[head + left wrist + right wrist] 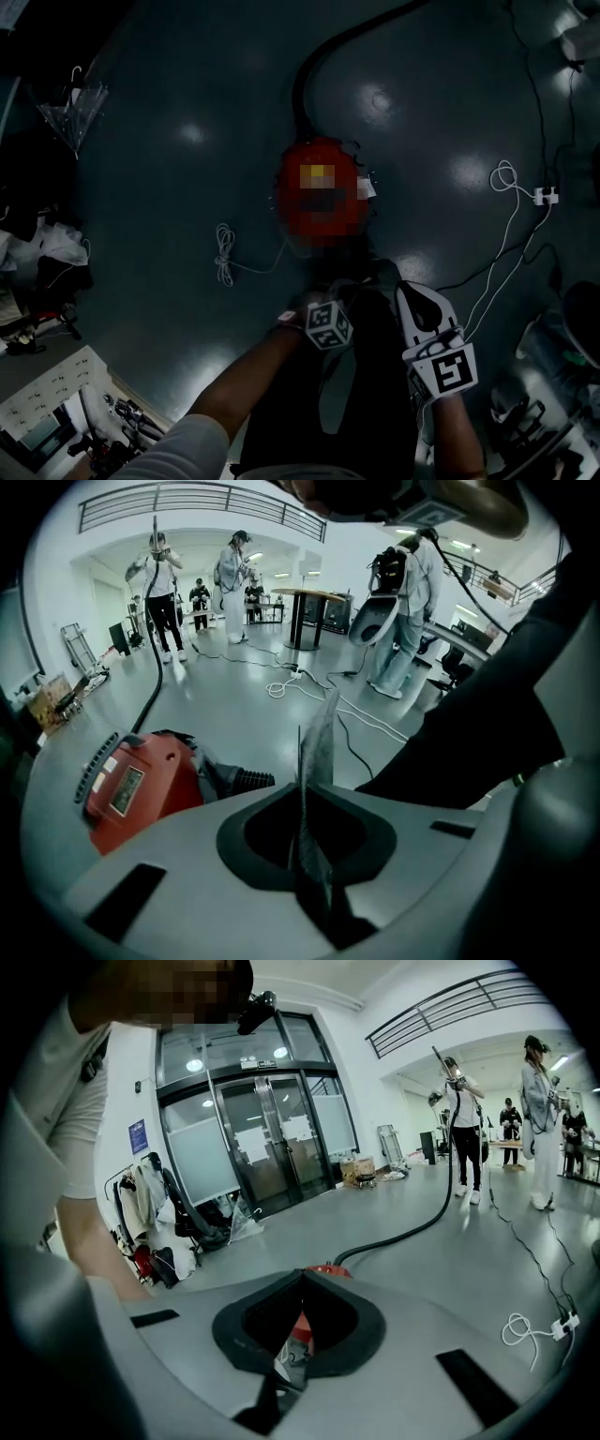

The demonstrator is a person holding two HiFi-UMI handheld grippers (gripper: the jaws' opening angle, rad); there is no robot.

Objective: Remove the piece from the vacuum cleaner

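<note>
Head view: round red plastic vacuum cleaner (300, 159) sits alone on the dark glossy surface (169, 281). Left gripper (317, 733) fingers are pressed together, right gripper (292, 1335) fingers slightly apart, both aimed at it, likely lining up

Left gripper (320, 304): jaws pressed together, held at the end of a bare left forearm (246, 377) that reaches in from behind it. Right gripper (419, 309): just right of the left one, jaws a narrow slit apart, nothing gripped. Both point forward and down.
</note>
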